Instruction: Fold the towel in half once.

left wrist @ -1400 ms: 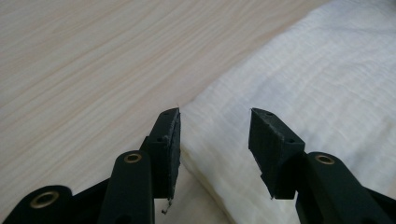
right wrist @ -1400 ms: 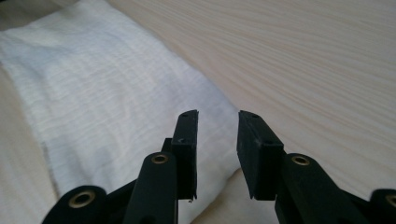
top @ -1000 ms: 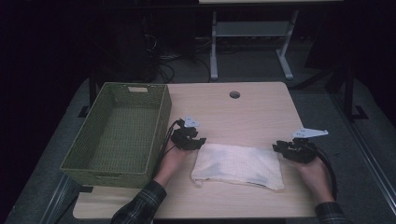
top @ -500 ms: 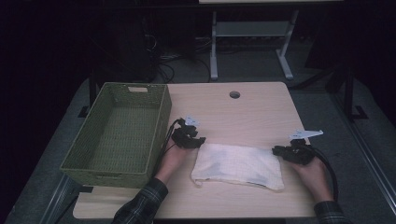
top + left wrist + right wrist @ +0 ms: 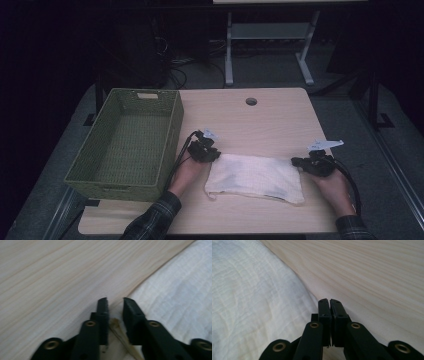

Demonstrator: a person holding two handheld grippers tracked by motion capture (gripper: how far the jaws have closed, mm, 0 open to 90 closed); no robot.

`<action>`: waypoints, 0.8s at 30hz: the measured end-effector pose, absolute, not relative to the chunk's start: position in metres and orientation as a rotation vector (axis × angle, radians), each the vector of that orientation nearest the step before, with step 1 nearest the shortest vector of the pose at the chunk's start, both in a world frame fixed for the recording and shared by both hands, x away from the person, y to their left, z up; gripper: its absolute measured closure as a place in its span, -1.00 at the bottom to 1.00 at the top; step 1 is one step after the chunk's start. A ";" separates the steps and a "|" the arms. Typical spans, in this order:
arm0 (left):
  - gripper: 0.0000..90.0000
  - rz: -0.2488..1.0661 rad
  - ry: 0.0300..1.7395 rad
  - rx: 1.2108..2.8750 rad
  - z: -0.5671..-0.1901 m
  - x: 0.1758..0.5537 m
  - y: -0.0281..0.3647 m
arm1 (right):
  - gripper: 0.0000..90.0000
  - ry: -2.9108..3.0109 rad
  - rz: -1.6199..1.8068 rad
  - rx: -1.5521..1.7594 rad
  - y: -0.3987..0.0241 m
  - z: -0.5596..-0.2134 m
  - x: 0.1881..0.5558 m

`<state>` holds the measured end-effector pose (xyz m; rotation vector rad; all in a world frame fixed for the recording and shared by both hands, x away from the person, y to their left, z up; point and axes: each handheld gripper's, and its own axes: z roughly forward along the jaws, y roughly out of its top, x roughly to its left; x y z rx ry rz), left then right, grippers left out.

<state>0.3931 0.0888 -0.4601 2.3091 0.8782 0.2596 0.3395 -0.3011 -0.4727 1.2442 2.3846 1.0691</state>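
A white cloth [image 5: 256, 176], folded into an oblong, lies on the near half of the table [image 5: 270, 120] with its long axis running left to right. One hand sits at each short end, so neither is nearer. The left gripper [image 5: 204, 150] is at the cloth's far left corner; in the left gripper view its jaws have just been closing and stand a small gap apart, with the cloth's edge [image 5: 175, 290] just right of them and a tan strip between them, not yet pinched. The right gripper [image 5: 314, 165] is at the right end; its jaws meet beside the cloth's edge [image 5: 257, 302], and whether they pinch fabric cannot be told. The green basket [image 5: 129, 180] stands left of the cloth, nearer the left hand.
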 end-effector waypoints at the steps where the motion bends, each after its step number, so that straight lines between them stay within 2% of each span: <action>1: 0.83 0.260 0.878 2.309 -0.460 0.393 0.089 | 0.96 2.381 1.064 1.243 -0.301 -0.473 0.340; 4: 0.91 0.262 0.878 2.312 -0.457 0.391 0.087 | 0.96 2.361 1.040 1.252 -0.303 -0.472 0.341; 13: 0.92 0.281 0.866 2.225 -0.444 0.386 0.086 | 0.97 2.291 1.006 1.270 -0.313 -0.467 0.354; 20: 0.92 0.384 0.902 2.127 -0.434 0.390 0.096 | 0.97 2.217 1.066 1.243 -0.310 -0.455 0.370; 24: 0.92 0.379 0.914 2.101 -0.431 0.390 0.100 | 0.97 2.211 1.103 1.242 -0.307 -0.452 0.372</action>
